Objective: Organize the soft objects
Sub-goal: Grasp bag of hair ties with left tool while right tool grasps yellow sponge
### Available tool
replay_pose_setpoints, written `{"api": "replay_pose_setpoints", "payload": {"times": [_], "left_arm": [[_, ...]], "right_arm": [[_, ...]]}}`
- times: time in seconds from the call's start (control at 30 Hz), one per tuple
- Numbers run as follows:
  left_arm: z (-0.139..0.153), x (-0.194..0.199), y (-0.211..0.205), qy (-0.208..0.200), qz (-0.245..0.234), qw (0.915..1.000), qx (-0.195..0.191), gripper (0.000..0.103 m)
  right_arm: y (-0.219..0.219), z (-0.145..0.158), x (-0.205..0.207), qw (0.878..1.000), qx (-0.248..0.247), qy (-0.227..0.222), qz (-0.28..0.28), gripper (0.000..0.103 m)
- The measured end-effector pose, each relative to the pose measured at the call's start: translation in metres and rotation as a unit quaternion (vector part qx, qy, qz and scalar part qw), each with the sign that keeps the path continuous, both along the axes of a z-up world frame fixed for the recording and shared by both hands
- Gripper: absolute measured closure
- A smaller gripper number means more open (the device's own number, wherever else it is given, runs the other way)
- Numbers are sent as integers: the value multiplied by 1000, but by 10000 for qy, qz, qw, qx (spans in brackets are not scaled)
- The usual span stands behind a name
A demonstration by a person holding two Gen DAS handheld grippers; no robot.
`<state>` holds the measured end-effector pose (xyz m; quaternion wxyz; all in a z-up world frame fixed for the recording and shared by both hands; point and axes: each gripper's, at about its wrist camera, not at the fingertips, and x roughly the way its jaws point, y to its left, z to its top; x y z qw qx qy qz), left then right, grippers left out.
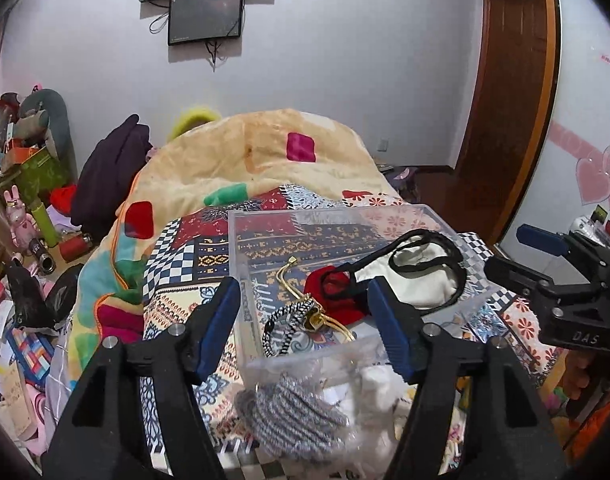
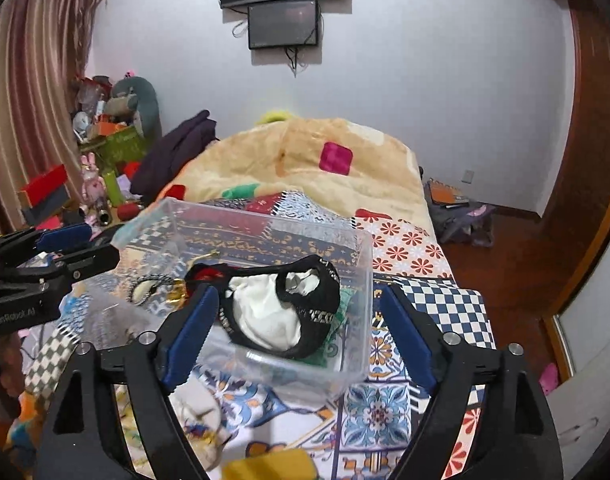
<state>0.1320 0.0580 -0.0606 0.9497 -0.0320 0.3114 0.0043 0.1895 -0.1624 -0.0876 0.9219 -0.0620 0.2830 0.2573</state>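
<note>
Left gripper point(image 1: 305, 320): jaws apart, holding nothing. Right gripper point(image 2: 297, 328): jaws apart, likewise empty — both hover over the near edge of the clear plastic bin point(image 2: 365, 280) on the patterned bedspread point(image 2: 401, 248).

The white pouch with black trim point(image 2: 273, 312) lies inside the bin, just beyond the right gripper's left finger; red cloth point(image 1: 337, 292) sits beside it. A grey knitted item point(image 1: 293, 412) in clear wrap rests outside the bin, below the left gripper.

Judgement: next pick is likely that wrapped item — close on its bulk, not loose film, and lift clear of the bin wall.
</note>
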Motion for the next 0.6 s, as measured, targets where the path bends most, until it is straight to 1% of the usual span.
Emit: {"api": "replay_pose_setpoints", "payload": {"times": [0.03,0.07,0.17,0.23,0.3,0.4,0.5,0.6], "left_arm": [[0,-3,0,-3,3,10000,-7,33],[0,-7,0,-10,18,10000,-18,25],[-4,-20,2,-62,89,9999,-23,15],[-9,-26,3,-31,114,9999,3,14],[-17,-29,4,97,119,9999,-7,13],[-34,-34,5,299,155,9994,-13,13],[-49,-37,6,440,289,9985,136,13],[-63,-36,11,640,361,9973,66,13]], "right_arm": [[-2,0,-3,10000,26,14,18,19],[-4,0,-6,10000,39,31,38,19],[-8,-5,-15,9999,31,88,81,19],[-11,-12,-20,9998,-18,157,98,19],[-14,-19,-24,9995,-56,276,112,19],[-19,-34,-27,9982,-76,581,140,19],[-21,-49,-30,9955,-70,913,232,19],[-21,-61,-35,9931,-148,1109,362,19]]}}
